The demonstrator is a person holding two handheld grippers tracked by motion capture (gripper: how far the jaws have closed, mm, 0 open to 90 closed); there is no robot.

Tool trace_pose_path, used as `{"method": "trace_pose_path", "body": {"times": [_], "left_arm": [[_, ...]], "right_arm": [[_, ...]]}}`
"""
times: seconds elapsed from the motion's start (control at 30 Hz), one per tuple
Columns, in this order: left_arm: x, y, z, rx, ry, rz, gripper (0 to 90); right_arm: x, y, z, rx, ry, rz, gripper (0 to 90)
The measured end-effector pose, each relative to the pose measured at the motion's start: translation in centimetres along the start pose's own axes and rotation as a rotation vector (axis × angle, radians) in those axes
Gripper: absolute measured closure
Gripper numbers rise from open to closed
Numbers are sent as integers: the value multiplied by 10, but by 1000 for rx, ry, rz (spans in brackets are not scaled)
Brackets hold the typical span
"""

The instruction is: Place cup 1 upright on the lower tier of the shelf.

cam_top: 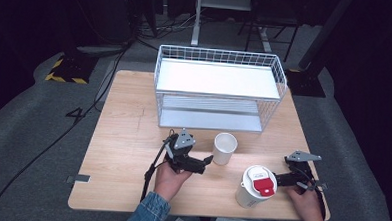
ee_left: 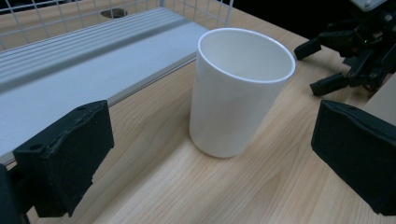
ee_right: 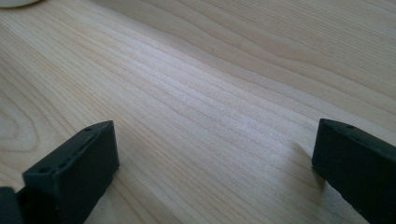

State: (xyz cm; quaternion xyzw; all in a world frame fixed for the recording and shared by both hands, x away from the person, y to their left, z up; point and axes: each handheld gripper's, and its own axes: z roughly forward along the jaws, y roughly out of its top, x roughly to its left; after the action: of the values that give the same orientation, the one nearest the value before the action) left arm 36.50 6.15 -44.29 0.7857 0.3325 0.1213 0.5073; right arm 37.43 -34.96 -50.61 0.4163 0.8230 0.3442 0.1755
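Note:
A white cup [cam_top: 225, 148] stands upright and empty on the wooden table [cam_top: 127, 137], in front of the wire rack. My left gripper [cam_top: 207, 161] is open just left of it and points at it. In the left gripper view the cup [ee_left: 238, 93] stands a short way ahead, between the lines of the two black jaws of my left gripper [ee_left: 212, 140], untouched. A white canister with a red-flapped lid [cam_top: 256, 185] stands near the front edge. My right gripper [cam_top: 280, 179] is open just right of the canister; in its own view my right gripper [ee_right: 210, 172] has only bare wood between its jaws.
A white wire rack [cam_top: 220, 89] with two shelves stands at the back of the table; its lower shelf [ee_left: 70, 70] lies just behind the cup. Bare wood stretches over the table's left half. The floor beyond holds cables and stands.

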Motion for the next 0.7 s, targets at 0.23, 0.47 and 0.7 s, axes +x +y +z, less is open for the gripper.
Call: {"method": "trace_pose_path", "body": {"times": [0.23,0.47,0.7], "left_arm": [[-1,-3,21,-51,-44,7,0],[-2,-6,43,-61,-67,14,0],[-4,-9,60,-54,-66,9,0]], "right_arm": [[0,0,0,0,0,0,7],[0,0,0,0,0,0,7],[0,0,0,0,0,0,7]]}}
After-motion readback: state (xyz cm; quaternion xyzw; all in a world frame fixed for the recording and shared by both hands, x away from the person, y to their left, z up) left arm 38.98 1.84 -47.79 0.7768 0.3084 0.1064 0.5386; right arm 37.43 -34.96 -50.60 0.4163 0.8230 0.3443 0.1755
